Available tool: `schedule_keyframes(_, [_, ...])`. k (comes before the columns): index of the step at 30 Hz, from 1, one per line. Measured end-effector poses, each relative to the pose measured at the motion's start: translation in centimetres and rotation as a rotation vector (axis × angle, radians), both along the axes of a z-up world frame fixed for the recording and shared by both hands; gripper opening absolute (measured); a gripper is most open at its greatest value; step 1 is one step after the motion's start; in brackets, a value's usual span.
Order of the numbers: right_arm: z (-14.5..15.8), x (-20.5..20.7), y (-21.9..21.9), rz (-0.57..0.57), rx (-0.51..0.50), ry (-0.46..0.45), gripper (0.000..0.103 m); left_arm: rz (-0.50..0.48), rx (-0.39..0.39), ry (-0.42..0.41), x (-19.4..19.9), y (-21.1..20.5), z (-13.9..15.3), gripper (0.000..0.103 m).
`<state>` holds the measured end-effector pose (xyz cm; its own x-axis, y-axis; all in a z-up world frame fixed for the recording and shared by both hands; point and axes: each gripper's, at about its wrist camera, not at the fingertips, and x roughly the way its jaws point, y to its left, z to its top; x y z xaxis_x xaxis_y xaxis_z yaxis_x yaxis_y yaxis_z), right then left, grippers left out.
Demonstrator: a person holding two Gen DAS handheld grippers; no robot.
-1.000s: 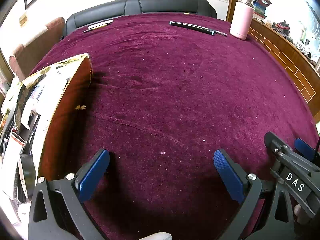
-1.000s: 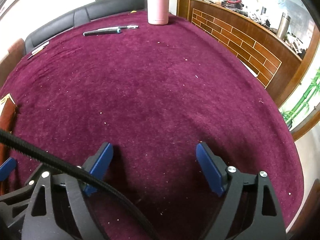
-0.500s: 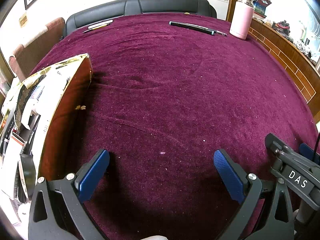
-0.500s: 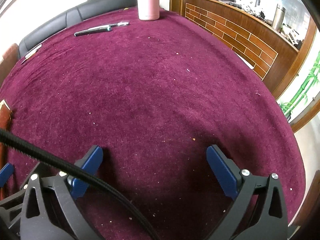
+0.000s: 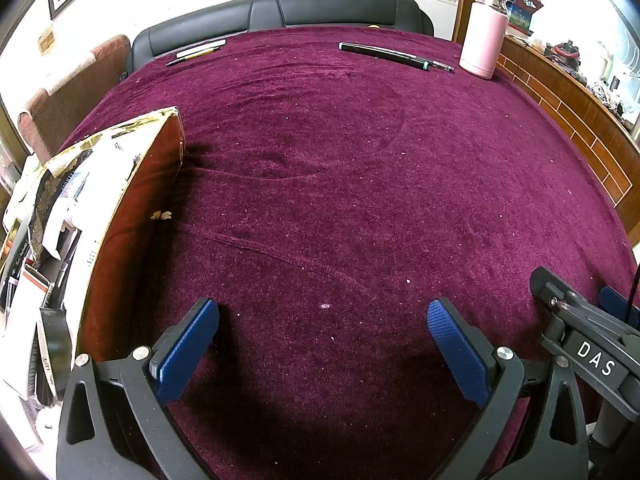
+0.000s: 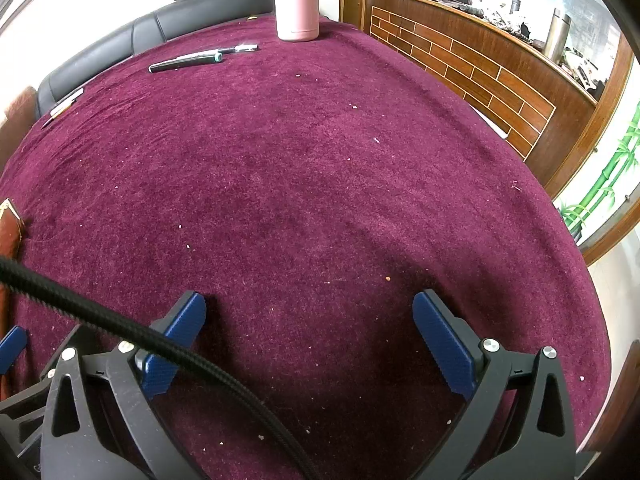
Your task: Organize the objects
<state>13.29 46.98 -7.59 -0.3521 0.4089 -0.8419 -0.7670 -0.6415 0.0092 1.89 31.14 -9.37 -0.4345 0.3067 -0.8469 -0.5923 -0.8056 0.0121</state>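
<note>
Both grippers hover over a maroon cloth-covered table (image 5: 340, 184). My left gripper (image 5: 322, 312) is open, with nothing between its blue pads. My right gripper (image 6: 310, 308) is open wide and empty too; it also shows at the right edge of the left wrist view (image 5: 592, 344). Far across the table lie a black pen (image 5: 384, 52) (image 6: 184, 62) with a smaller pen beside its tip, and a pencil pair (image 5: 196, 52) (image 6: 64, 106) at the far left. A pink bottle (image 5: 484, 36) (image 6: 298, 0) stands upright at the far right.
A brown and gold box (image 5: 132, 216) holding papers and small items stands at the table's left side. A black sofa (image 5: 280, 12) runs behind the table. A wooden brick-patterned counter (image 6: 480, 68) borders the right side. A black cable (image 6: 120, 332) crosses the right wrist view.
The right gripper's jaws have spread wider. The right wrist view shifted slightly, so the bottle and pens sit further left. The left gripper has stayed still.
</note>
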Motion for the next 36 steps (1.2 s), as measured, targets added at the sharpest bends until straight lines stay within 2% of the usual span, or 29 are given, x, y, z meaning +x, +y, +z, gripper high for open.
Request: schedule_keyframes(36, [0.01,0.31,0.01,0.000,0.001,-0.002,0.103,-0.003,-0.001,0.002,-0.09,-0.03,-0.03,0.102])
